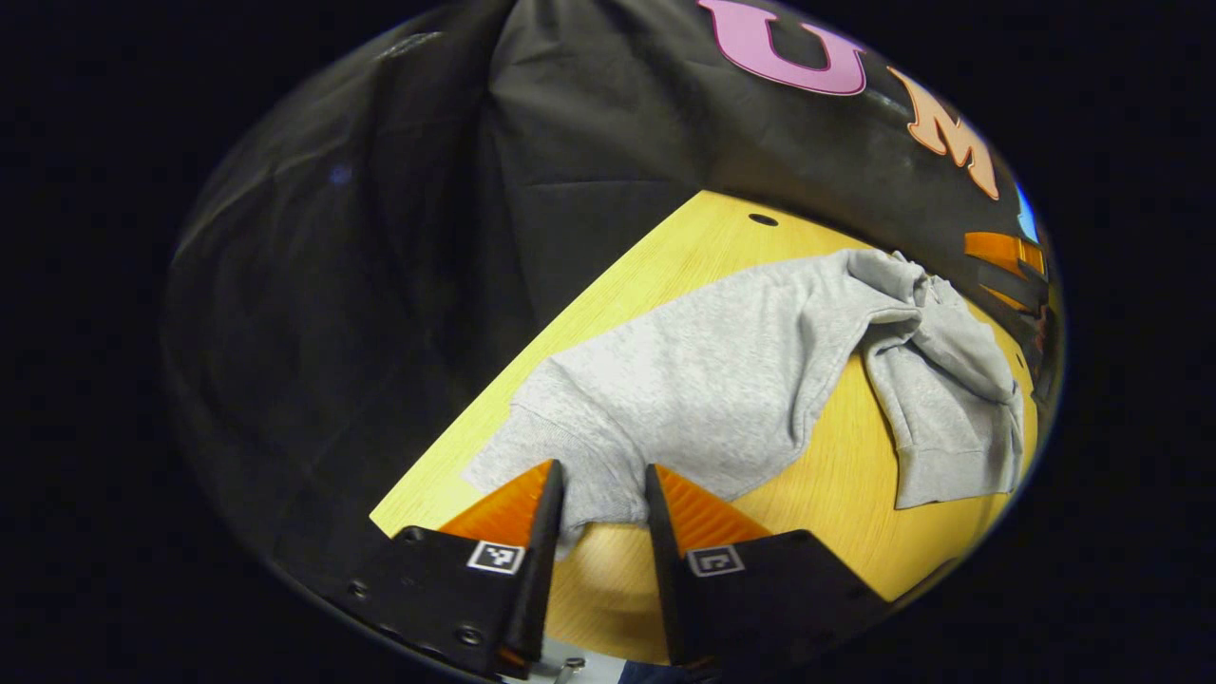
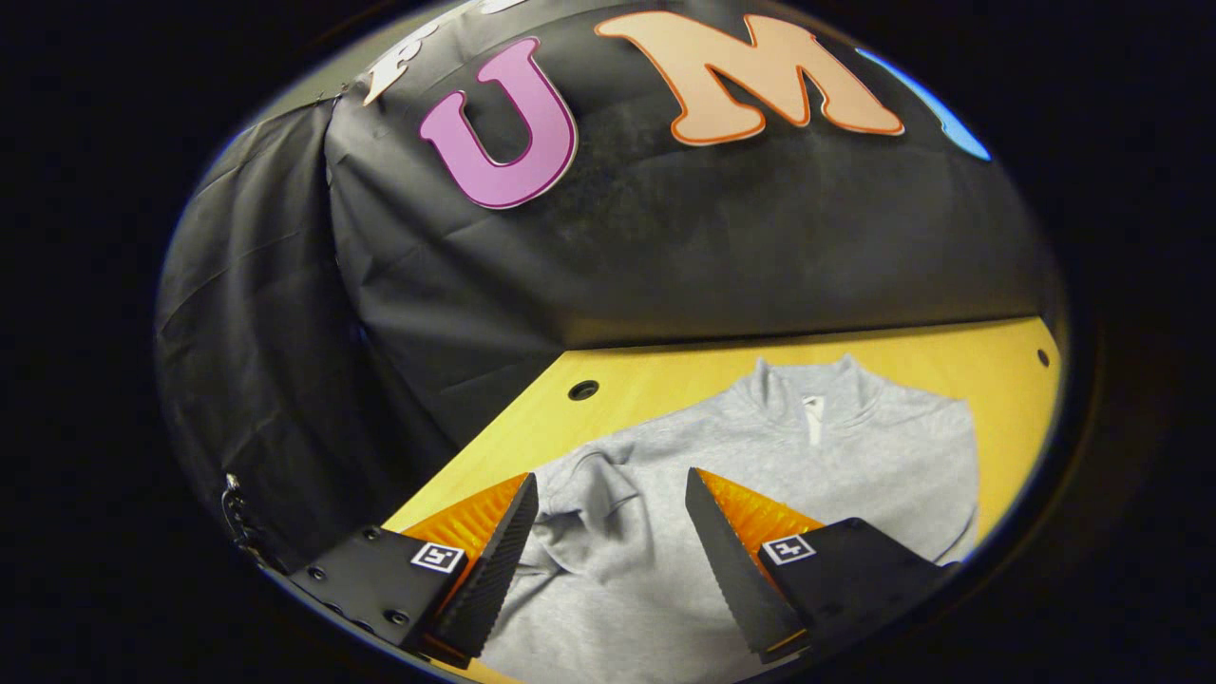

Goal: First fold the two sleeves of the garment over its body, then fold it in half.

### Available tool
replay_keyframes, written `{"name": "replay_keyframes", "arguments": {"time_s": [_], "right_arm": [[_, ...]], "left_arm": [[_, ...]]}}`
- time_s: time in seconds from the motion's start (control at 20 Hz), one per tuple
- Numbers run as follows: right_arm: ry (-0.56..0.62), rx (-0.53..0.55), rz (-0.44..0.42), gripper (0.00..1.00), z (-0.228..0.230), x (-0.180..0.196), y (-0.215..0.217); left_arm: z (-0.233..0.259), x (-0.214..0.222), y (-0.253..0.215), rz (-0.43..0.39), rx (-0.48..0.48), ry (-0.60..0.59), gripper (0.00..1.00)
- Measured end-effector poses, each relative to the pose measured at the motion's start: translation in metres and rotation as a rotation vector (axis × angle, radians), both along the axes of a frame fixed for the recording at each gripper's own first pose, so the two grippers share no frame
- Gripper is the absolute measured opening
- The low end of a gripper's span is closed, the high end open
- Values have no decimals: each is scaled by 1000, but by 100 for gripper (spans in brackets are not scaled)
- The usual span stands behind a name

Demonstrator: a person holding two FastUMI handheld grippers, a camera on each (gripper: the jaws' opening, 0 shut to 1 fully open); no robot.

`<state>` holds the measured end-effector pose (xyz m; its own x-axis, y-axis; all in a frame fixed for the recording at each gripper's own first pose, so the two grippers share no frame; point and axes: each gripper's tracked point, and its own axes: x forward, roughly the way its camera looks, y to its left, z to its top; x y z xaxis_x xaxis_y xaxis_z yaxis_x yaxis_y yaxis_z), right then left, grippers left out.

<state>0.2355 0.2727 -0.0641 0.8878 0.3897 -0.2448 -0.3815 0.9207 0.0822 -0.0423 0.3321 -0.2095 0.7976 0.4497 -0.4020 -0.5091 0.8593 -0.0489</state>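
No readable text or labels anywhere.

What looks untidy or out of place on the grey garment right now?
The sweatshirt lies on the wooden table, but one sleeve is twisted and bunched beside the body, not flat. Creases also gather near the right gripper. No damage shows.

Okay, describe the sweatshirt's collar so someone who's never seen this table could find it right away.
Start at the yellow wooden table and find the grey sweatshirt spread flat on it. At the sweatshirt's edge nearest the black cloth wall sits the collar. It is a short stand-up neck split by a small white zip strip, the garment's one non-grey patch.
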Motion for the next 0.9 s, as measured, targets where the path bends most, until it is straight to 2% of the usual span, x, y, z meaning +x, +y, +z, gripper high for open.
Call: {"name": "replay_keyframes", "arguments": {"time_s": [0.1, 0.15, 0.4, 0.45, 0.5, 0.6, 0.7, 0.75, 0.85, 0.9], "right_arm": [[-24, -5, -32, 97, 15, -4, -23], [-36, -5, -51, 97, 23, -7, -35], [-94, -22, -179, 97, 53, -23, -106], [-98, -27, -200, 94, 56, -27, -120], [-98, -28, -225, 97, 58, -30, -132], [-106, -32, -269, 94, 64, -41, -156], [-114, -34, -316, 98, 70, -53, -183], [-120, -32, -342, 94, 73, -59, -197], [-134, -27, -393, 98, 80, -74, -225], [-143, -25, -417, 94, 84, -83, -238]], "left_arm": [[1, 3, -2, -5, 10, 12, 23], [2, 4, -1, -4, 16, 20, 16], [3, 5, -3, -4, 17, 38, 7], [4, 6, -5, -16, 6, 47, 5], [5, 5, -6, -27, -12, 57, 4], [15, 7, -12, -50, -55, 43, 4], [32, 13, -23, -76, -85, 11, 4], [43, 19, -29, -92, -86, -5, 7], [70, 35, -47, -149, -72, -47, 4], [85, 48, -63, -191, -69, -72, 4]]}}
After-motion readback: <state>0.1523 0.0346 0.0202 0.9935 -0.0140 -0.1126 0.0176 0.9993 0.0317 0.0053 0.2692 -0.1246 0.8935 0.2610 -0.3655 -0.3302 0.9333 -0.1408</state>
